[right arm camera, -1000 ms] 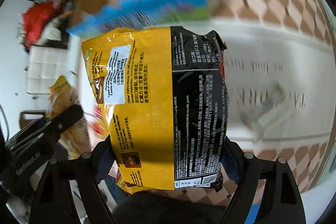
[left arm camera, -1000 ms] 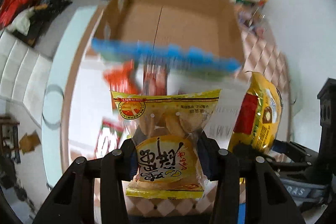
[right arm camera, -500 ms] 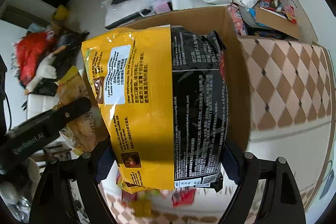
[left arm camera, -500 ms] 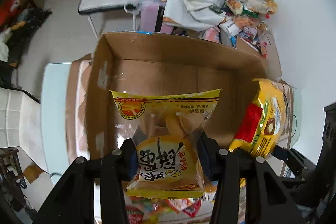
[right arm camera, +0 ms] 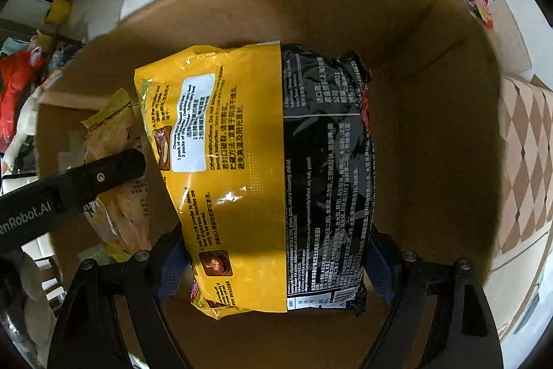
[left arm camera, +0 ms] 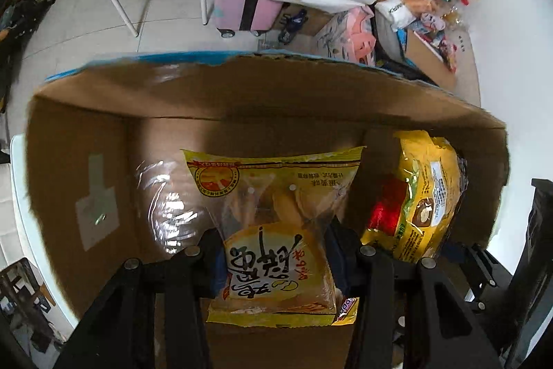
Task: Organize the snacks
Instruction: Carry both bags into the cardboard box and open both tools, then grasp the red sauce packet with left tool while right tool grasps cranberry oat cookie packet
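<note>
Both held packs have moved from above the worktop down inside the brown cardboard box (left arm camera: 103, 134): the clear-and-yellow pastry bag (left arm camera: 276, 230) and the yellow-and-black noodle packet (right arm camera: 269, 175), its walls now surrounding them.

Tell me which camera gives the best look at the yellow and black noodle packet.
The right wrist view: the noodle packet fills the frame, its printed back readable, clamped in the right gripper. The left wrist view shows only its edge at right.

Both wrist fisheyes look forward along their fingers, close into the same cardboard box (left arm camera: 242, 92), side by side.
</note>
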A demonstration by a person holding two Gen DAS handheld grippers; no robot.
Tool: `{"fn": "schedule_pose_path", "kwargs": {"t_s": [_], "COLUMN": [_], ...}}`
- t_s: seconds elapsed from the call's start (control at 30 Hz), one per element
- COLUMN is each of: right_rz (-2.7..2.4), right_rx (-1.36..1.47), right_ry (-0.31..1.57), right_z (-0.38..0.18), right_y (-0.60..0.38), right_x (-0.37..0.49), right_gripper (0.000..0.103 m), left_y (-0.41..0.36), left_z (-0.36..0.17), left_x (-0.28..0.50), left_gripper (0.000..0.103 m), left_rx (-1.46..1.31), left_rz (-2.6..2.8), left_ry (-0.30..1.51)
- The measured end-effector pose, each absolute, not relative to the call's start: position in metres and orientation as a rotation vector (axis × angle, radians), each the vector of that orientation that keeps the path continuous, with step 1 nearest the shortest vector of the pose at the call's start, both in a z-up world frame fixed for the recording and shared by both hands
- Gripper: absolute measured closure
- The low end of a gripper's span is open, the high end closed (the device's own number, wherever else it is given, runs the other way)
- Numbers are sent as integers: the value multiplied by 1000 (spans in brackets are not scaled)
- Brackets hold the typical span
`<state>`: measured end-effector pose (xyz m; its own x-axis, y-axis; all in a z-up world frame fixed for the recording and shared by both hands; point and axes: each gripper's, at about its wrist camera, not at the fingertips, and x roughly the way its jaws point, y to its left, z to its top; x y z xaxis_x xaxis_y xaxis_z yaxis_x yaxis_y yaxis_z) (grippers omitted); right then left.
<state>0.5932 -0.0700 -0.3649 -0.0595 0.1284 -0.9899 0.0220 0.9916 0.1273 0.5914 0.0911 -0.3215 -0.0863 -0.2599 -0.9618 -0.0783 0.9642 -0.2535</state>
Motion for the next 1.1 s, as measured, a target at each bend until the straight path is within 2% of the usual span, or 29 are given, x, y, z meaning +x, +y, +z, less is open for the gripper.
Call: {"fn": "schedule_pose_path", "kwargs": {"t_s": [0.37,0.4,0.43,0.5,0.57,0.8,0.97,1.1], "right_rz": [96,98,100,95,89,84,71,65], "right_rx": [110,113,107,65,42,24,-4,-19], "right_ry": [1688,1706,1715,1719,1699,1625,1569,1523], "right_z": [-379,-382,-384,-387,-383,-345,-310,-302], "right_y": [-57,-57,-57,-58,-57,-59,-53,-52], "right_x": [601,603,606,611,613,615,592,562], "right_gripper": [15,15,15,14,8,6,6,6], "left_y": [88,89,90,89,91,95,98,100], "left_z": [-342,-342,-341,-338,-331,-294,-269,-246], "left_x": [592,592,591,594,594,579,551,523], "left_gripper": [58,55,51,20,14,13,13,13], "left_rx": [-234,-236,-236,-233,-225,-211,-215,-189], "left_rz": [-152,-145,-141,-142,-135,-138,-118,-81], "left_ry": [1694,1691,1686,1669,1649,1565,1495,1409]}}
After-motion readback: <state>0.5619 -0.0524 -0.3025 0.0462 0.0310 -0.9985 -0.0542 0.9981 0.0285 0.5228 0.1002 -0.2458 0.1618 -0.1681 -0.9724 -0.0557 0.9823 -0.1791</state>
